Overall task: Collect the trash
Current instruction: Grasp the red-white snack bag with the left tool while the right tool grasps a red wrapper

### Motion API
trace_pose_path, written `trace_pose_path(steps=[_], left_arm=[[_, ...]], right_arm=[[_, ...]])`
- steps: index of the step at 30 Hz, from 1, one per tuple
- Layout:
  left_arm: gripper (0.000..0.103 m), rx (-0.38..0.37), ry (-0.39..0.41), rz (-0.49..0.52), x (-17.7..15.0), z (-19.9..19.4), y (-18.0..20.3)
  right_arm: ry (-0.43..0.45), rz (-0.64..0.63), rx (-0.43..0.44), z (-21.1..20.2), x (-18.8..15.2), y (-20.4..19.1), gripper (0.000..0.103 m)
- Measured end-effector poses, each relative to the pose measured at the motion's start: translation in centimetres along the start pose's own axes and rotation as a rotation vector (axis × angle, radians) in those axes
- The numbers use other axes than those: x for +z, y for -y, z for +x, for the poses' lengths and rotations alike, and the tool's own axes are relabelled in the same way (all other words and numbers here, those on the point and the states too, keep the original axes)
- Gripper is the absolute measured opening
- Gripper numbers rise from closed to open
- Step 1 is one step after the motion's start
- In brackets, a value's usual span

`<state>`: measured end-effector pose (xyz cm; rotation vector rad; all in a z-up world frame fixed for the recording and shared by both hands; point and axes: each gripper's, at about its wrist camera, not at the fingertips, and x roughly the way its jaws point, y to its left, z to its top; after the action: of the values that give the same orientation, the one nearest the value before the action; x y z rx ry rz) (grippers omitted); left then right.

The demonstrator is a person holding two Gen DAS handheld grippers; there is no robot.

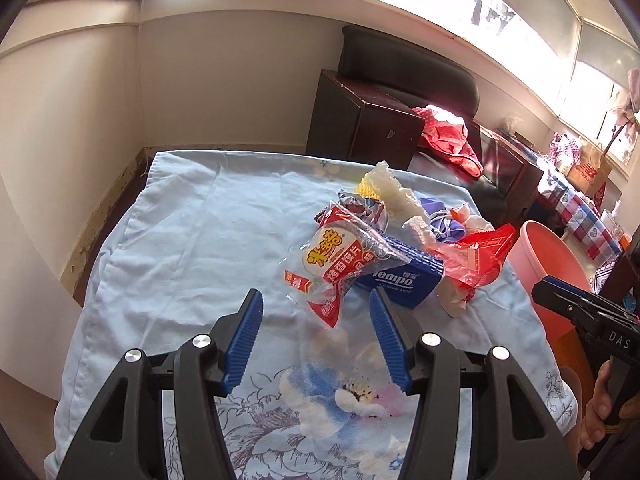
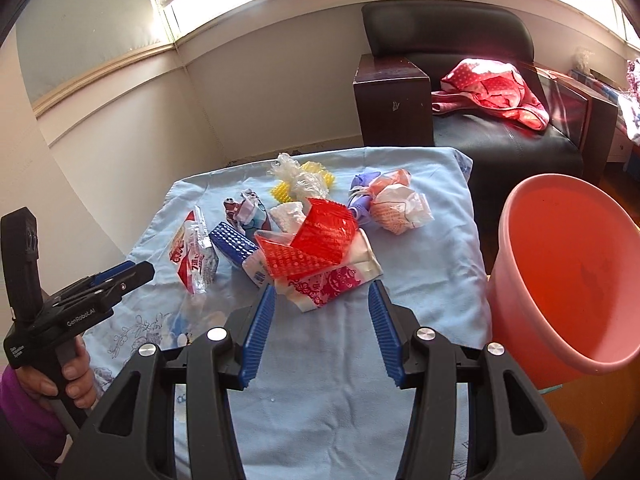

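Observation:
A pile of trash lies on a table under a light blue cloth (image 1: 168, 240) (image 2: 424, 248). It holds a red and white snack wrapper (image 1: 340, 264) (image 2: 196, 256), a blue Tempo tissue pack (image 1: 404, 280) (image 2: 232, 242), a red plastic wrapper (image 1: 476, 256) (image 2: 316, 240), white crumpled paper (image 1: 392, 188), a yellow item (image 2: 316, 180) and a crumpled bag (image 2: 396, 208). My left gripper (image 1: 316, 304) is open, just short of the snack wrapper. My right gripper (image 2: 322, 294) is open, just short of the red wrapper.
A pink bucket (image 2: 568, 272) (image 1: 548, 256) stands at the table's right edge. A dark armchair (image 2: 480, 92) with a red cloth (image 2: 496, 88) and a dark wooden side cabinet (image 1: 360, 116) stand behind the table. Walls and windows are beyond.

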<state>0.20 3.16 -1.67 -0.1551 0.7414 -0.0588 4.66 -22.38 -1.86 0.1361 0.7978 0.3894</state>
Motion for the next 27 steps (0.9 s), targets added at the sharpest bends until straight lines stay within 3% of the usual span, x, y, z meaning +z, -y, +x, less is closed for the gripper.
trace_pose_path(steps=[4, 8, 10, 12, 14, 18, 27], left_arm=[[0.062, -0.014, 0.004, 0.092, 1.2, 1.8, 1.2], [0.062, -0.007, -0.038, 0.160, 1.4, 4.6, 1.5], [0.056, -0.016, -0.042, 0.164, 1.1, 5.2, 1.3], [0.029, -0.040, -0.045, 0.159, 1.0, 5.4, 1.1], [0.017, -0.054, -0.043, 0.142, 1.0, 5.5, 0.8], [0.010, -0.054, -0.026, 0.119, 1.1, 5.1, 0.2], [0.009, -0.062, -0.004, 0.091, 0.9, 3.5, -0.4]], right_arm=[[-0.011, -0.003, -0.007, 0.4, 0.3, -0.3, 0.050], [-0.024, 0.004, -0.012, 0.8, 0.5, 0.0, 0.050], [-0.026, 0.008, -0.011, 1.0, 0.6, 0.1, 0.050], [-0.026, 0.012, -0.005, 1.2, 0.9, 0.1, 0.050], [-0.026, 0.015, 0.005, 1.4, 1.2, 0.0, 0.050], [-0.022, 0.015, 0.021, 2.0, 2.2, -0.4, 0.050], [0.022, 0.005, -0.017, 2.9, 4.0, -0.6, 0.050]])
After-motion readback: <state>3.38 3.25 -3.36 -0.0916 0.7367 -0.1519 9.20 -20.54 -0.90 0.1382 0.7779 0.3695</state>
